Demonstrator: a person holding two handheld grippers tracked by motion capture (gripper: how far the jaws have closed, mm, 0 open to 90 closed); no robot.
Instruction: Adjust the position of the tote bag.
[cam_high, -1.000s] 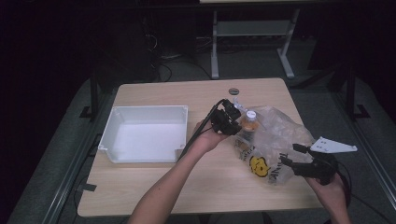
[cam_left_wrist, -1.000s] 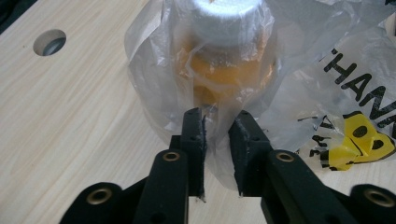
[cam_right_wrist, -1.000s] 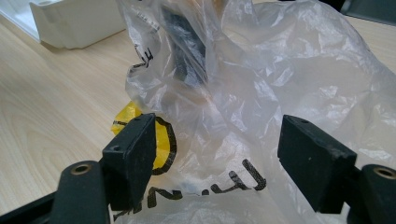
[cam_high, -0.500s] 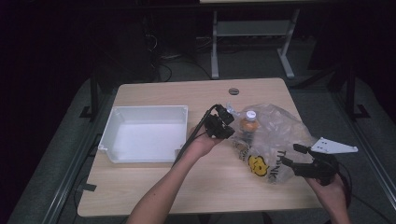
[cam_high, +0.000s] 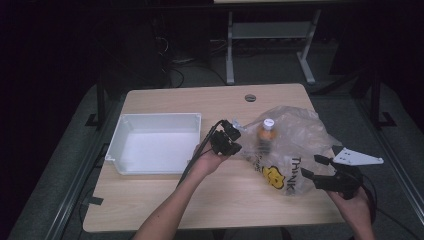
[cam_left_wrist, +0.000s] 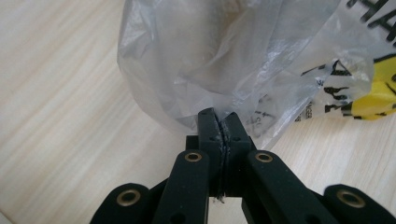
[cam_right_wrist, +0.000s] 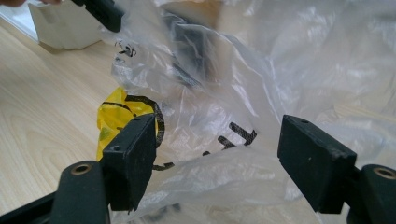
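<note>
The left gripper (cam_left_wrist: 219, 122) has just closed, clamped on the plastic bag (cam_high: 295, 145) right of the tray (cam_high: 155, 142); the right gripper (cam_right_wrist: 217, 158), jaws apart, should pinch the near edge firmly so the bottle (cam_high: 266, 136) stays upright

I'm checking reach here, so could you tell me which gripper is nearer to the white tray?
Left. The left gripper sits just past the white tray's right rim, shut on the plastic bag. The right gripper is across the bag, far from the tray.
</note>
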